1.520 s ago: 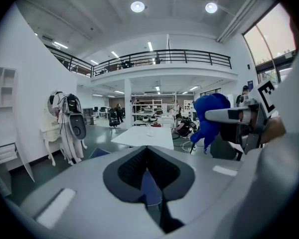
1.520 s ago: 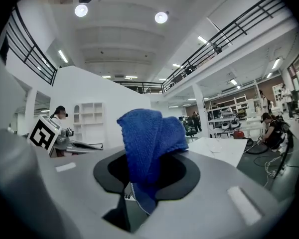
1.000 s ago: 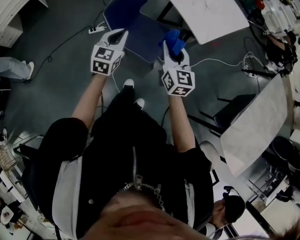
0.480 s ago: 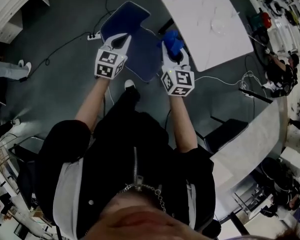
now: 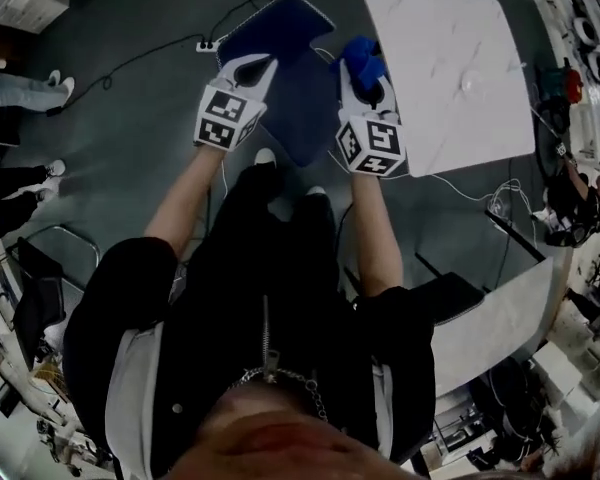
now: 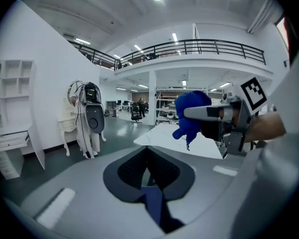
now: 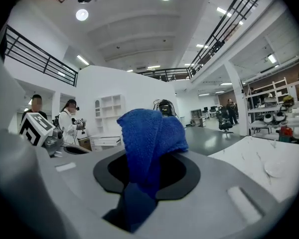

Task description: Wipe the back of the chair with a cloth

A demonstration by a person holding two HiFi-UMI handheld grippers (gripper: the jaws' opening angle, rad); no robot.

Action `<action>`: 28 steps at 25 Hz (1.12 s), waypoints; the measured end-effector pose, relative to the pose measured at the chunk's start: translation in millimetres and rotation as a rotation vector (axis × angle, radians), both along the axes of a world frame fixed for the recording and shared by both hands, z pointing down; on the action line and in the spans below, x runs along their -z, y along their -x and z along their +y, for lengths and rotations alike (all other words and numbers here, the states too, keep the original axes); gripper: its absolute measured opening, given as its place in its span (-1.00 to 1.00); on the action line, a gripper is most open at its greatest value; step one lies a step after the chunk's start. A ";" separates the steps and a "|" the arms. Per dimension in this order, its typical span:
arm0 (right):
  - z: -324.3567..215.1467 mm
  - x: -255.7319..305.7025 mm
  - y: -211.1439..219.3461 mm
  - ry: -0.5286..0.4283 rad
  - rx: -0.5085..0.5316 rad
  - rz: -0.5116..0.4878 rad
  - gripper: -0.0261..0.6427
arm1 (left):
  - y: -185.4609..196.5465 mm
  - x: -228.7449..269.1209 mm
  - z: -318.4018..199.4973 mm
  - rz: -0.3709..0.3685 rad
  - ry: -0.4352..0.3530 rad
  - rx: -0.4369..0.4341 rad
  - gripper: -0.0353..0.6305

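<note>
A blue chair stands on the dark floor just ahead of me, with its seat [image 5: 298, 118] near and its back [image 5: 270, 23] farther off. My right gripper [image 5: 364, 68] is over the seat's right edge, shut on a bunched blue cloth [image 5: 360, 56]. The cloth [image 7: 149, 136] stands up between the jaws of that gripper [image 7: 144, 178] and hangs below them. My left gripper [image 5: 263, 65] hovers over the seat's left side, where seat and back meet; its jaws meet in a point with nothing in them. The left gripper view shows the cloth [image 6: 191, 112] level with it on the right.
A white marble table [image 5: 450, 58] stands just right of the chair, its edge close to my right gripper. A power strip [image 5: 208, 45] with cables lies on the floor left of the chair. People stand at far left [image 5: 10, 88]. Another white table [image 5: 495, 318] is at lower right.
The view has swung, so the chair and white table now sit higher and more to the right. Both grippers stay over the chair, and the cloth is still held.
</note>
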State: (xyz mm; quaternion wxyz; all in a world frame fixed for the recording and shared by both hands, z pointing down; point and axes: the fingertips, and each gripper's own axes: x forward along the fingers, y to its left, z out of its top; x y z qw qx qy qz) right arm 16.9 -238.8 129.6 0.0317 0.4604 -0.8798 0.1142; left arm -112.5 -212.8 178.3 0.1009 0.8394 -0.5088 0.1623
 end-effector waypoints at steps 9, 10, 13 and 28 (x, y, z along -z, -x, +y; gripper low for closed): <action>-48.4 -111.5 33.4 -0.045 0.120 -0.038 -0.59 | 14.7 -102.0 -18.8 0.062 -0.060 0.084 -0.87; -52.0 -127.5 37.0 -0.053 0.134 -0.037 -0.59 | 13.2 -117.4 -20.2 0.076 -0.063 0.083 -0.87; -73.9 -174.3 49.0 -0.088 0.168 -0.026 -0.59 | 8.1 -168.0 -33.5 0.086 -0.089 0.087 -0.86; -155.1 -289.7 141.6 -0.394 0.330 0.019 -0.59 | 18.7 -326.9 -59.8 0.069 -0.280 0.138 -0.87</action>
